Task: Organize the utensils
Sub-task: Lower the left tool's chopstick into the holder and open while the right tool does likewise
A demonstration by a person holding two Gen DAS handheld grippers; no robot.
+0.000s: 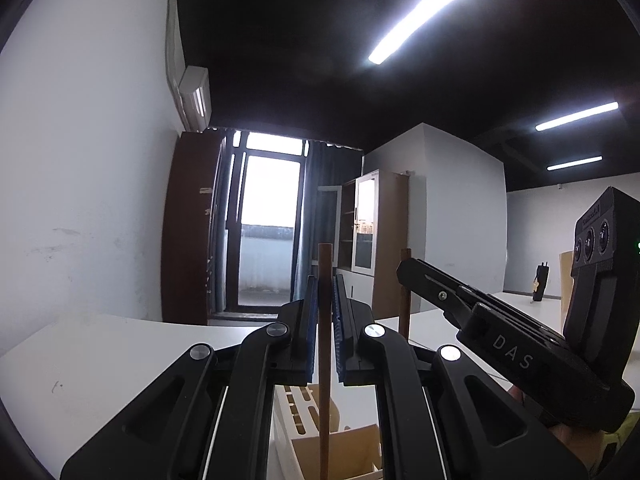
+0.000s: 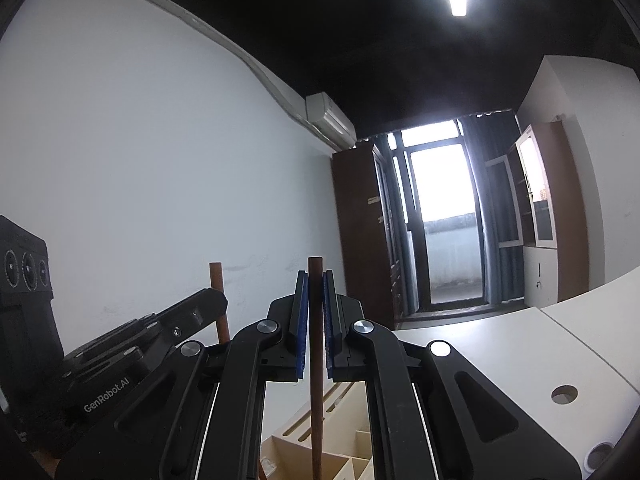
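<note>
The left gripper (image 1: 325, 312) is clamped on a brown wooden stick (image 1: 325, 360), its blue pads (image 1: 313, 320) pressing the shaft from both sides, above a cream slotted organizer (image 1: 304, 408) on the white worktop (image 1: 100, 352). The stick stands upright, long axis vertical, its blunt top clear above the fingers and its lower end running down toward the organizer (where it ends cannot be seen). The right gripper (image 2: 315, 312), held level and just beside the left one, is closed on a second brown stick (image 2: 315, 360), likewise vertical between its pads (image 2: 303, 320) and reaching down over the organizer (image 2: 344, 432). Each wrist view catches the neighbouring gripper: the right gripper (image 1: 408, 270) angled in from the right with its stick (image 1: 405, 304), the left gripper (image 2: 218, 300) from the left with its own (image 2: 219, 296). Both grippers point toward a far balcony door (image 1: 270, 232).
</note>
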